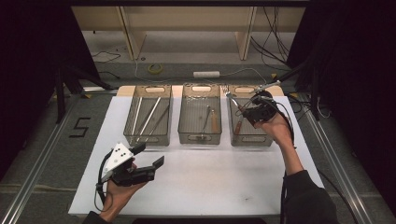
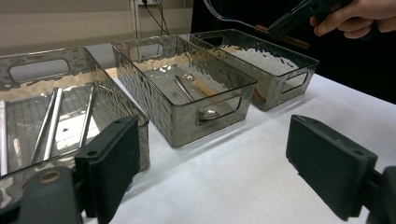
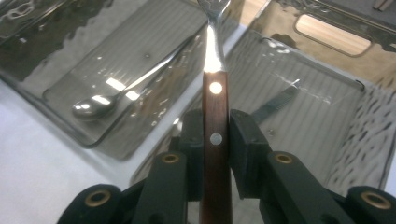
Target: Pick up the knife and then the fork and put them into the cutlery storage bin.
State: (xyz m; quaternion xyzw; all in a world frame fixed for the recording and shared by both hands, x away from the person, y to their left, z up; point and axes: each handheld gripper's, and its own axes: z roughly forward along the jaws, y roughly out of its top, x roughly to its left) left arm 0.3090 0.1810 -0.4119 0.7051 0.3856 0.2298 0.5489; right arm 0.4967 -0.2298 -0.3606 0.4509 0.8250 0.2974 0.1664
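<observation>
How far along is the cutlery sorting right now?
Done: long utensils lie in the left bin, a spoon in the middle bin. In hand: the right tool grips a wood-handled fork above the right bin. Left: setting it down. The left tool waits open.

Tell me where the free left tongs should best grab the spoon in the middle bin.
Probably the spoon's thin handle, near mid-length, coming straight down from above: it lies flat along the middle bin's floor, bowl toward the near wall, and the tall walls block any side approach. The left tongs stand open.
</observation>
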